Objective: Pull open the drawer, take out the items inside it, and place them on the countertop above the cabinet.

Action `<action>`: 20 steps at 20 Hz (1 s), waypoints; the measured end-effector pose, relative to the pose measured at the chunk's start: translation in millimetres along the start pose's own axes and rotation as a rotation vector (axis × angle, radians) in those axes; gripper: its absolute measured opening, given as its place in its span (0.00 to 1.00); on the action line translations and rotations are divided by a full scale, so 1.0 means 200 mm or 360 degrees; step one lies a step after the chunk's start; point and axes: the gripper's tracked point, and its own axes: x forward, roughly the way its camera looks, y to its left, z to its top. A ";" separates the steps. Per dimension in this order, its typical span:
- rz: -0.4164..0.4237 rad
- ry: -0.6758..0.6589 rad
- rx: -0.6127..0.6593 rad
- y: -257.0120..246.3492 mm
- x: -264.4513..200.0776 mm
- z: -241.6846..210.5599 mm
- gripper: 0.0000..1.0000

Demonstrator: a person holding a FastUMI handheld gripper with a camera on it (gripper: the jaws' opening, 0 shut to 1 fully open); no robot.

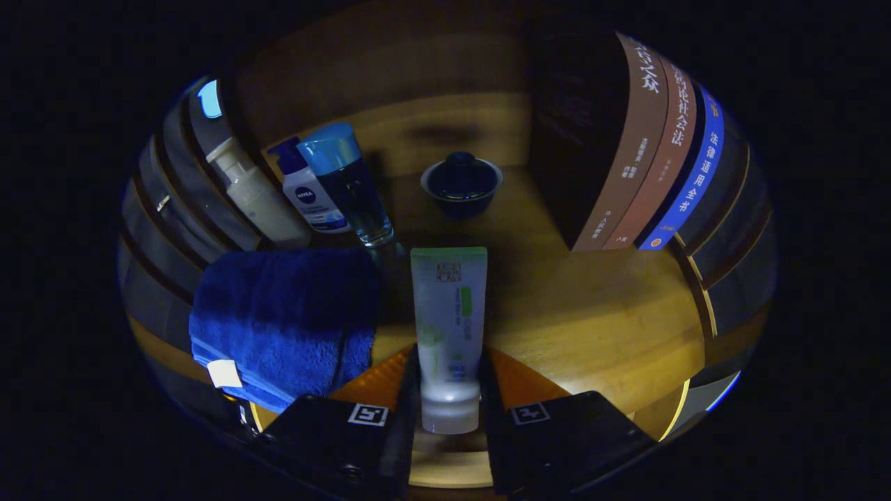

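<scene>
The gripper (449, 407) clamps a tube (449, 327) at its cap end, over the countertop (592, 313) — seemingly still raised. Beyond stand a towel (278, 320), bottles (327, 184), a lidded bowl (461, 182) — released too soon, the tube could topple.

The gripper (449, 390) points forward and slightly downward, its two fingers reaching ahead from the bottom of the gripper view. The fingers (407, 390) stand close together and roughly parallel, one on each side of a tube (449, 327), and both press against its lower end near the cap. The tube lies lengthwise between them, its far end sticking out well beyond the fingertips.
</scene>
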 end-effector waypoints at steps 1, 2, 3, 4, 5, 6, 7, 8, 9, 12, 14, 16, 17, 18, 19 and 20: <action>-0.0006 -0.0016 -0.0005 0.00 0.00 0.01 0.49; -0.0011 -0.0041 -0.0006 0.00 -0.01 0.02 0.57; -0.0014 -0.0063 -0.0003 0.00 -0.01 0.04 0.68; -0.0014 -0.0084 0.0002 0.00 -0.06 0.08 0.78; -0.0016 -0.0099 0.0004 0.01 -0.02 0.05 0.89; -0.0020 -0.0112 0.0003 0.01 -0.07 0.06 1.00; -0.0026 -0.0125 -0.0005 0.00 -0.11 0.06 1.00; -0.0034 -0.0151 -0.0012 0.00 -0.14 0.06 1.00; -0.0035 -0.0200 -0.0020 0.00 -0.19 0.05 1.00; -0.0038 -0.0377 -0.0072 0.01 -0.35 0.03 1.00; -0.0007 -0.0502 -0.0097 0.05 -0.49 -0.02 1.00; 0.0038 -0.0609 -0.0121 0.09 -0.59 -0.10 1.00; 0.0047 -0.0654 -0.0138 0.10 -0.65 -0.14 1.00; 0.0047 -0.0699 -0.0155 0.09 -0.71 -0.17 1.00; 0.0050 -0.0749 -0.0166 0.09 -0.79 -0.21 1.00; 0.0062 -0.0804 -0.0171 0.09 -0.86 -0.25 1.00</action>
